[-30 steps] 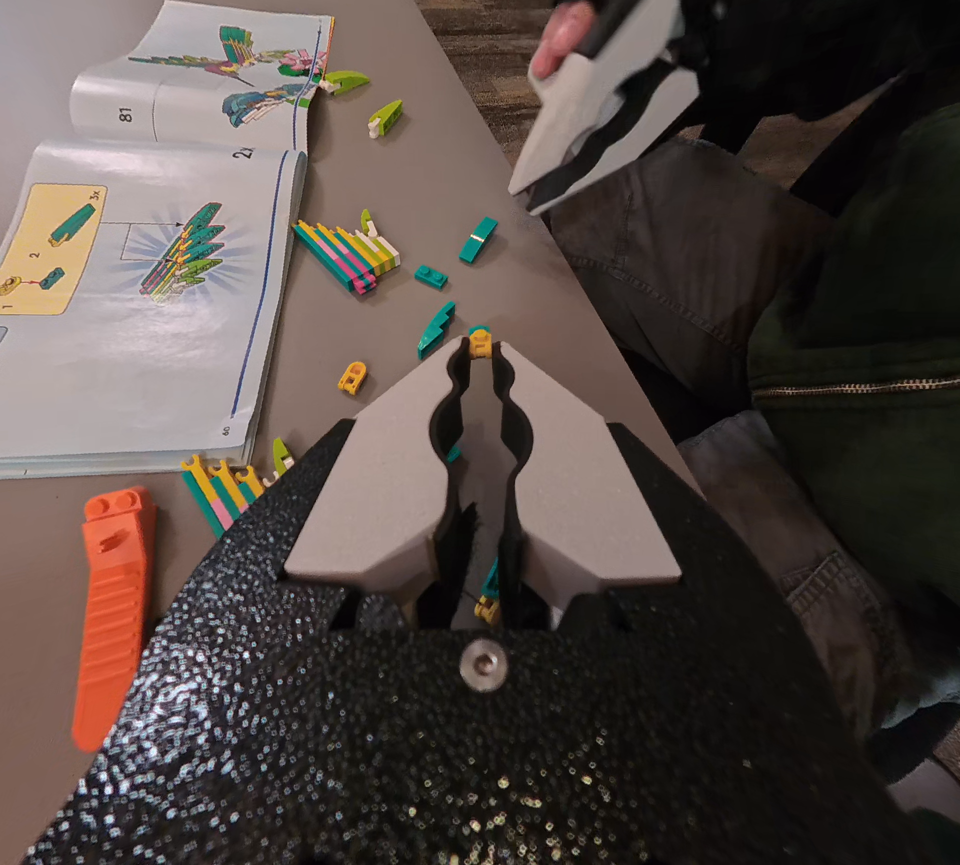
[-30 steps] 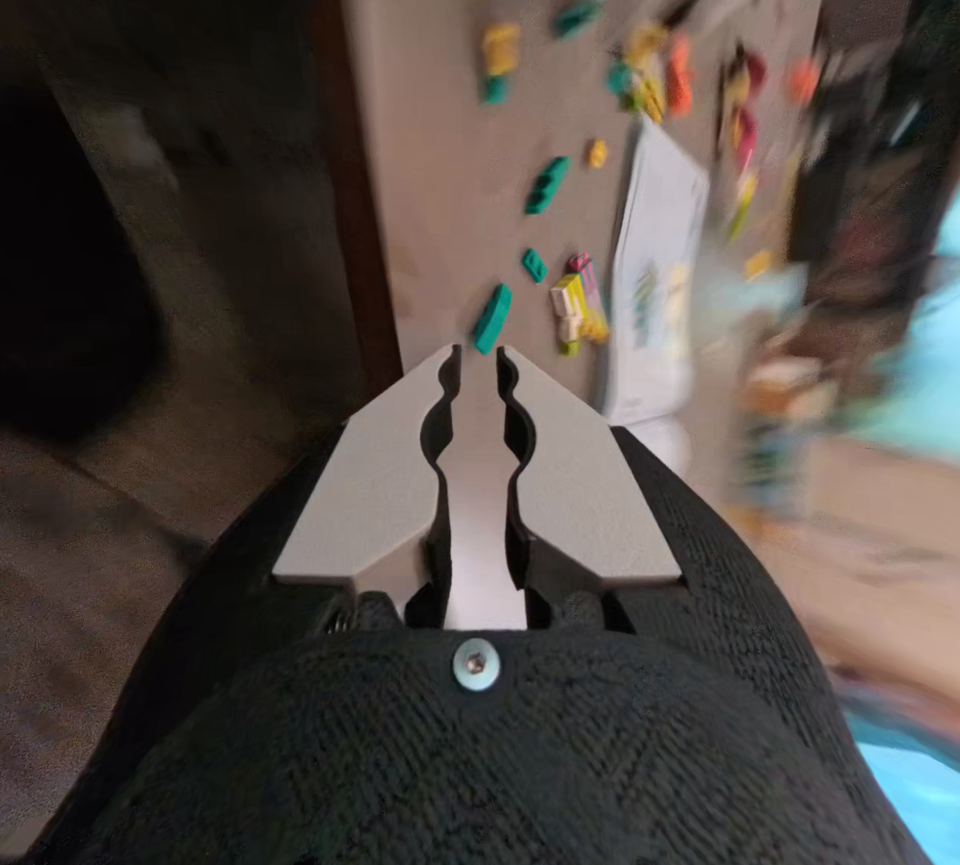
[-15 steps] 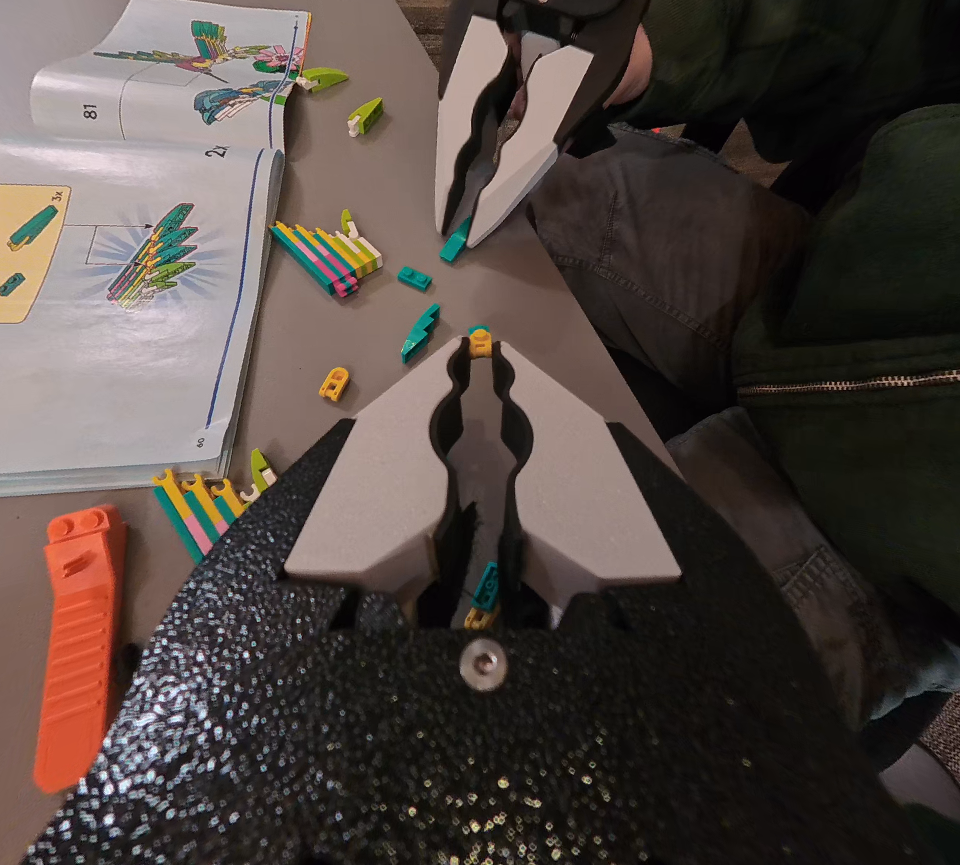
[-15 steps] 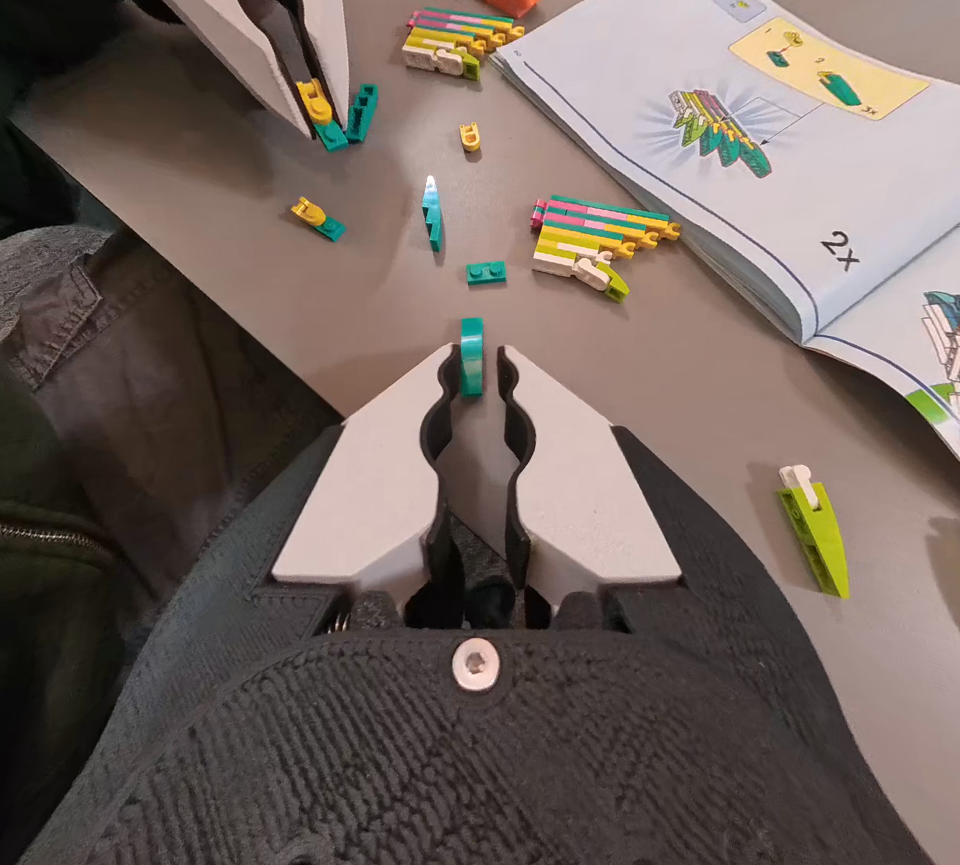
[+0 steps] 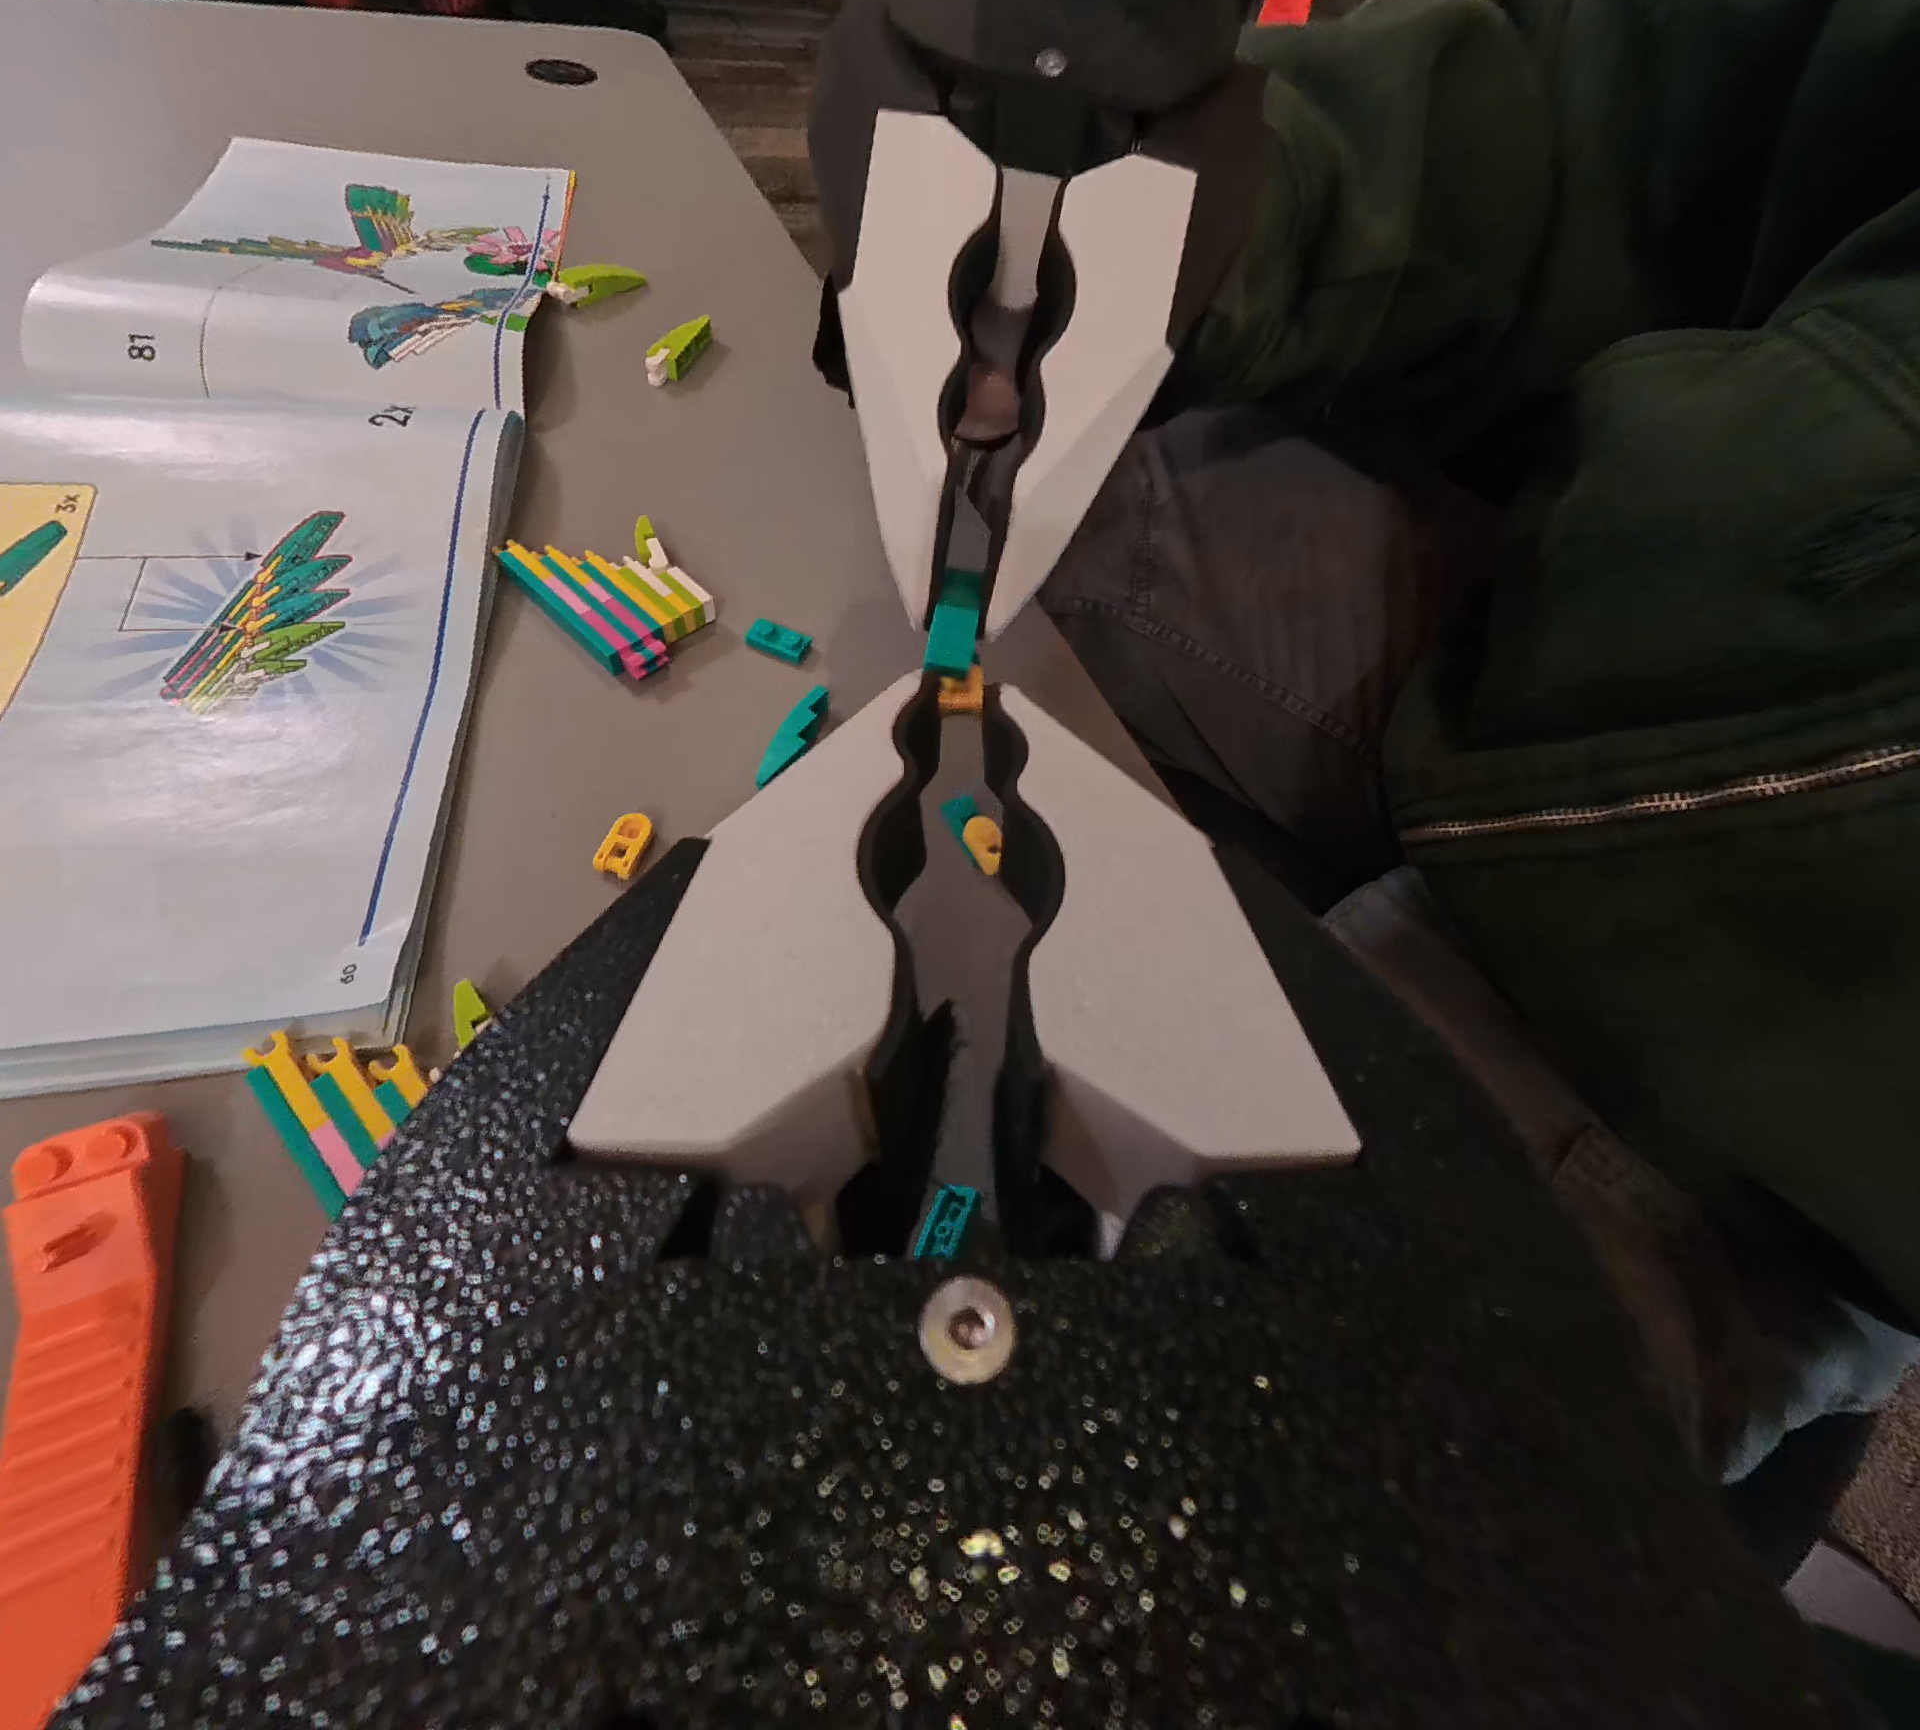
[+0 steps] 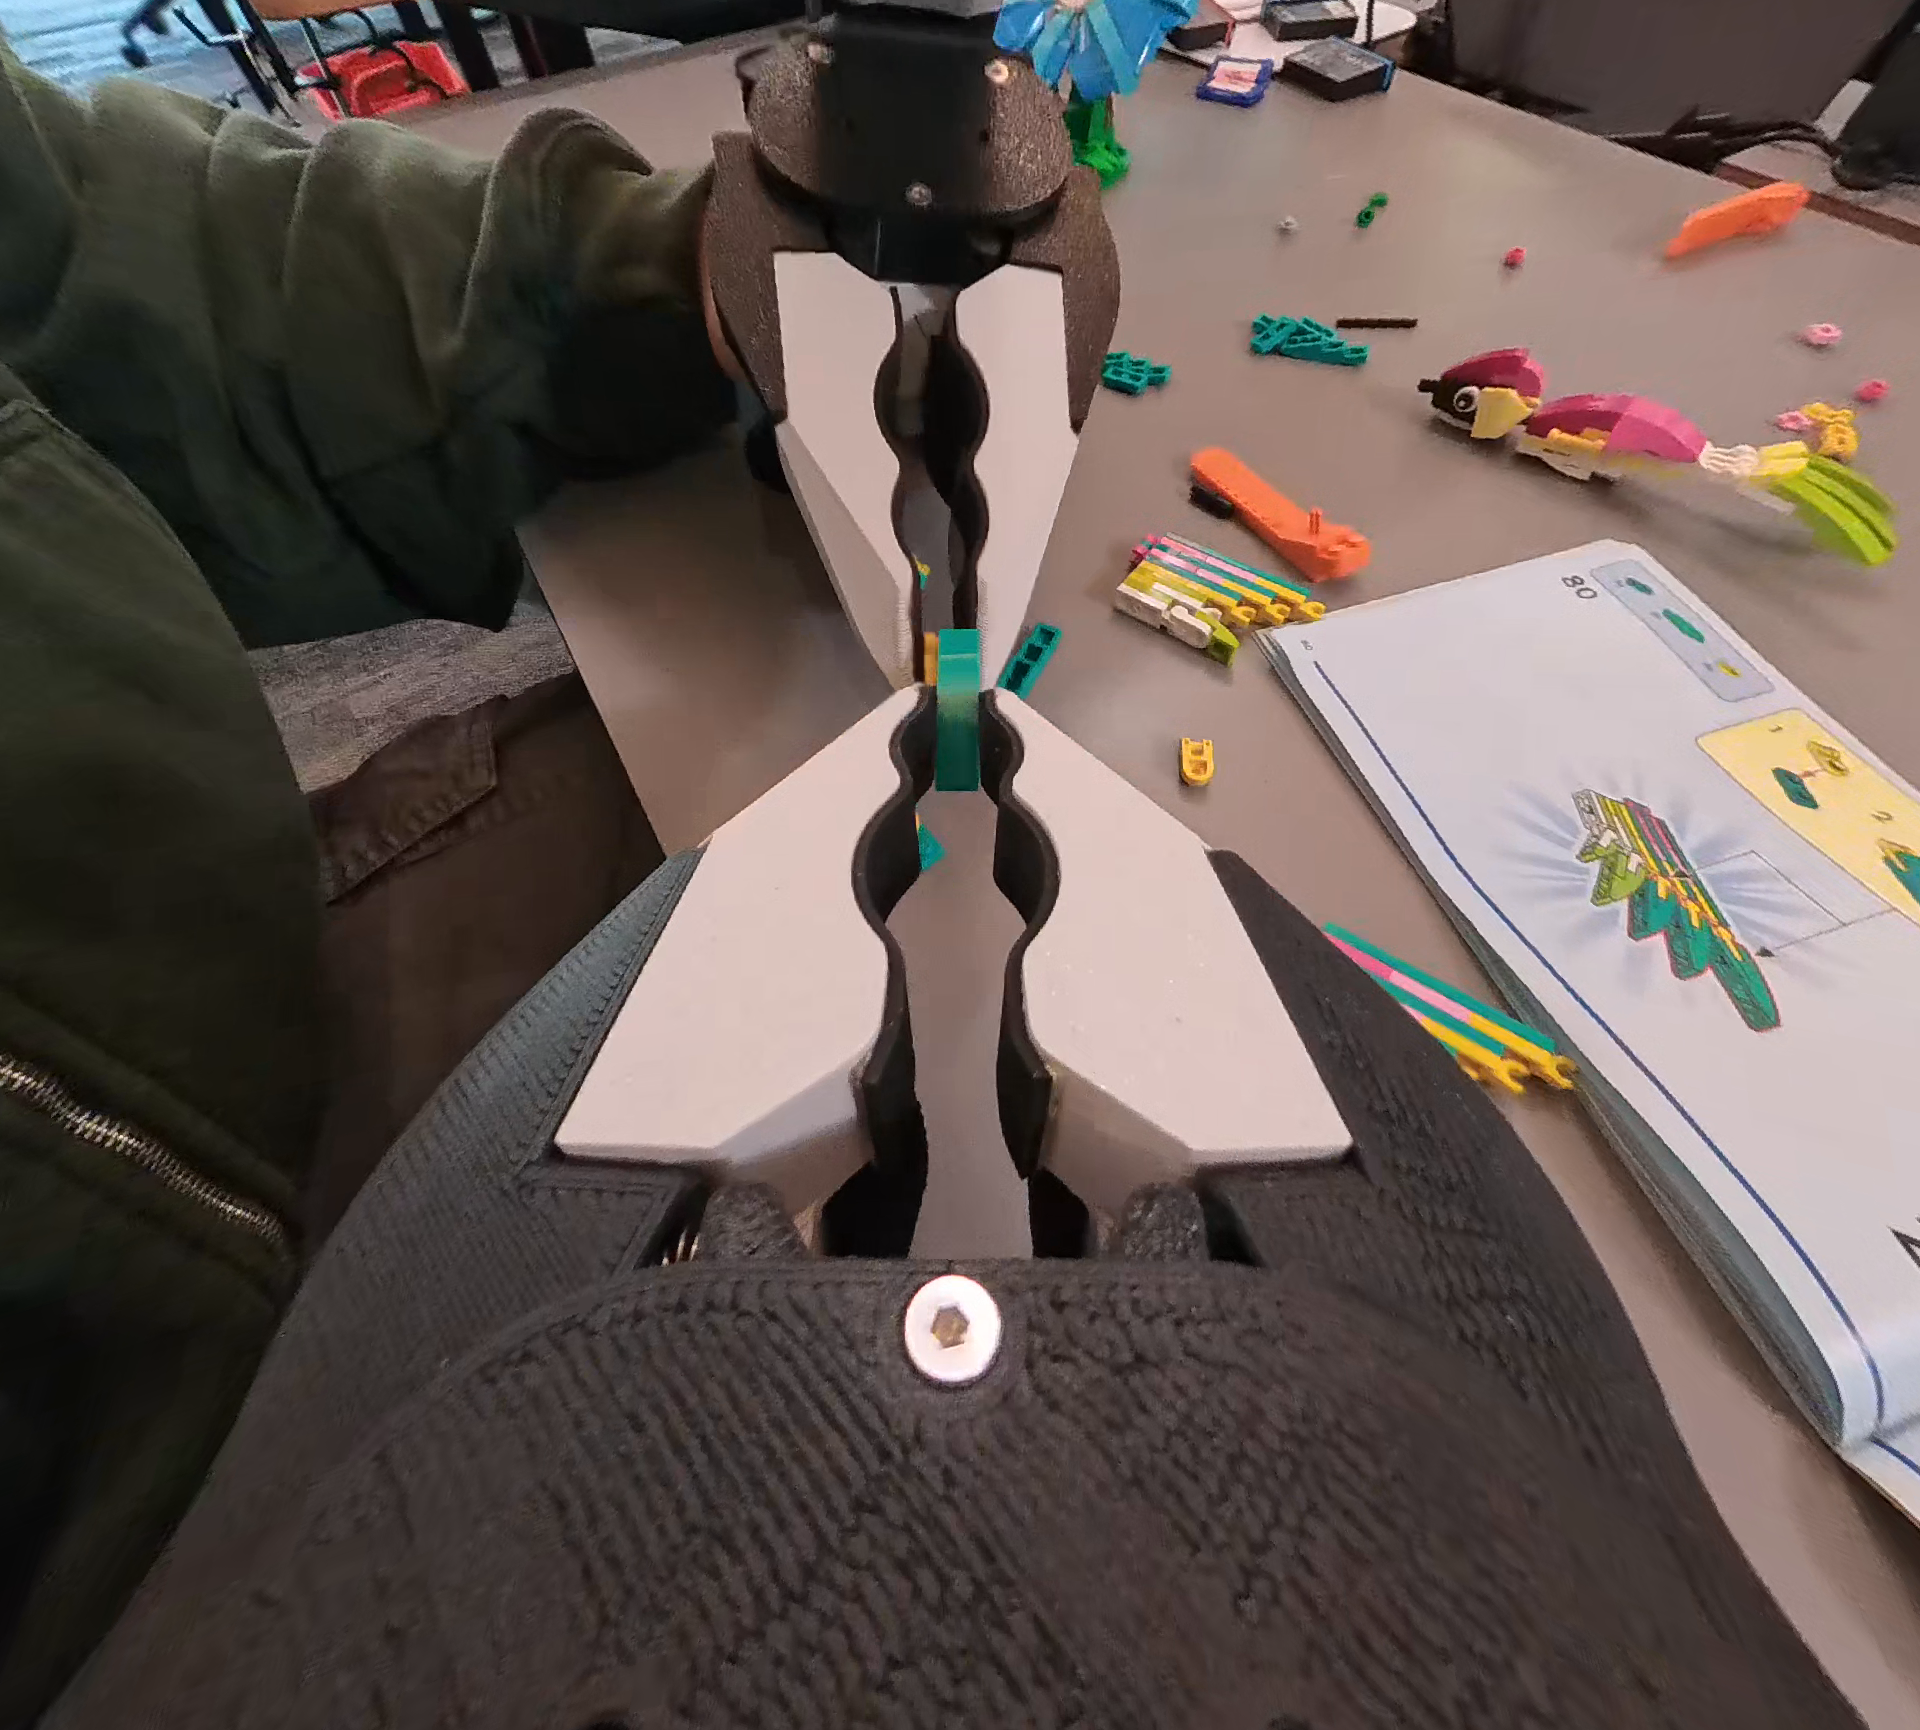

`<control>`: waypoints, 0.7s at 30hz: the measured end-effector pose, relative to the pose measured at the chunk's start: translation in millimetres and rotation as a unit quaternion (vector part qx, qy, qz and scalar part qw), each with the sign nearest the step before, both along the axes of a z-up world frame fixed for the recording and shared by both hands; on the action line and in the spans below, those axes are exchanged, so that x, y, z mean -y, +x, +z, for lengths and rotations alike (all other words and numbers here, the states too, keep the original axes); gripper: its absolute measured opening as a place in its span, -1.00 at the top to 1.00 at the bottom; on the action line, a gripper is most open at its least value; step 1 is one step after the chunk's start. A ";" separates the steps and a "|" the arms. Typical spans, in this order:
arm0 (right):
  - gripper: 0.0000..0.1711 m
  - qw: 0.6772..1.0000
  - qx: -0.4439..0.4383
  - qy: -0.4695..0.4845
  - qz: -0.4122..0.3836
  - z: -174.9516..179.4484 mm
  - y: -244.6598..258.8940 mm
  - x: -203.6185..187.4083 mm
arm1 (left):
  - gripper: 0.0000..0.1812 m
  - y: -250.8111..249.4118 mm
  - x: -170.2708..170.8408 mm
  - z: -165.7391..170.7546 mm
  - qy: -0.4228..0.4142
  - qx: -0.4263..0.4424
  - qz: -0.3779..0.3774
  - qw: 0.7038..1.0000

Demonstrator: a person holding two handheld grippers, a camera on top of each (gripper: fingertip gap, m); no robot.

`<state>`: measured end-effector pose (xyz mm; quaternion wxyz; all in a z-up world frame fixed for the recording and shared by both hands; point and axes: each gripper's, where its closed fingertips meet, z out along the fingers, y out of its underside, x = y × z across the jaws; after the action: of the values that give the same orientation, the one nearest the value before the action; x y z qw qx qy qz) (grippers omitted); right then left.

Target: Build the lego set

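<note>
Mid-frame, the left gripper pinches a yellow piece; the right gripper pinches a teal piece. Next, push them together straight.

Each wrist camera sits close behind its own fingers, looking down along them toward 12 o'clock. The two views face each other head-on above the table edge; both share the booklet and the scattered bricks.
</note>
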<state>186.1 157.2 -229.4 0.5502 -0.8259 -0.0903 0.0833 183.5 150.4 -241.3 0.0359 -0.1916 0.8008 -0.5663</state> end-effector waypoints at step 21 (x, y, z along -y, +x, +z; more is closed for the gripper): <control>0.92 0.998 0.000 -0.062 0.032 -21.0 -6.0 4.4 | 0.94 -0.9 2.4 -15.3 0.049 0.022 -0.006 0.999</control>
<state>180.1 152.8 -250.3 0.4953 -0.8549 -0.1112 0.1067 182.6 148.0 -256.6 0.0591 -0.1721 0.8277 -0.5308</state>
